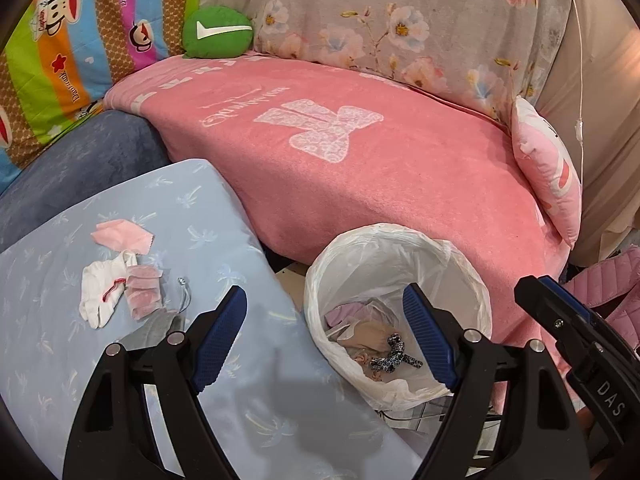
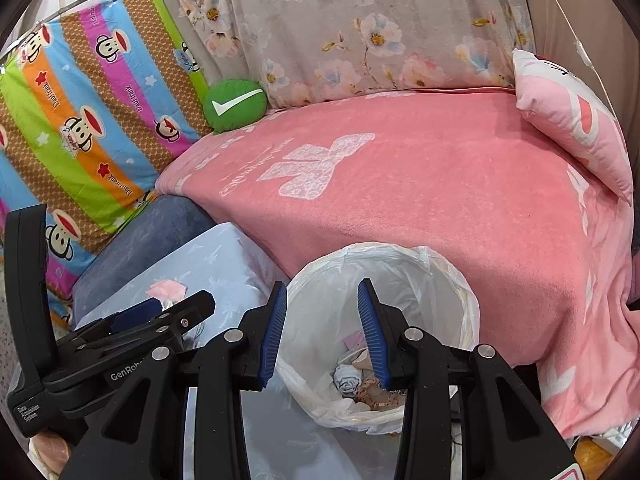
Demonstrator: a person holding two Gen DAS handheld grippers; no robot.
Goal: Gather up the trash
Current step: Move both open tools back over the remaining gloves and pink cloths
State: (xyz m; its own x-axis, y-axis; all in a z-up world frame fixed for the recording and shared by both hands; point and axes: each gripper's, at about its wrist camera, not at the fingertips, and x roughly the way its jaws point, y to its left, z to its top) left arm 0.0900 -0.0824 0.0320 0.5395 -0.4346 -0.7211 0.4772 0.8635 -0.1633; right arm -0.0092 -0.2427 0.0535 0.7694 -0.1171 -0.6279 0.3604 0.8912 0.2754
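A bin lined with a white bag (image 1: pixel 394 248) (image 2: pixel 424 272) stands between a light blue cushion (image 1: pixel 208 200) and the pink bed. It holds crumpled scraps and a spotted fabric piece (image 1: pixel 394 354). On the cushion lie a pink paper (image 1: pixel 122 236), a white sock (image 1: pixel 100 292), a pink tissue (image 1: pixel 144 294) and a grey item (image 1: pixel 154 330). My left gripper (image 1: pixel 324 312) is open and empty, over the cushion's edge and the bin. My right gripper (image 2: pixel 322 304) is open and empty above the bin mouth. The left gripper shows in the right wrist view (image 2: pixel 160 312).
A pink blanket (image 1: pixel 380 168) covers the bed behind the bin. A green round cushion (image 1: pixel 218 32), a striped cartoon quilt (image 1: pixel 60 60), a floral cover (image 1: pixel 400 20) and a pink pillow (image 1: pixel 548 176) lie at the back. A blue-grey seat (image 1: pixel 80 160) is at left.
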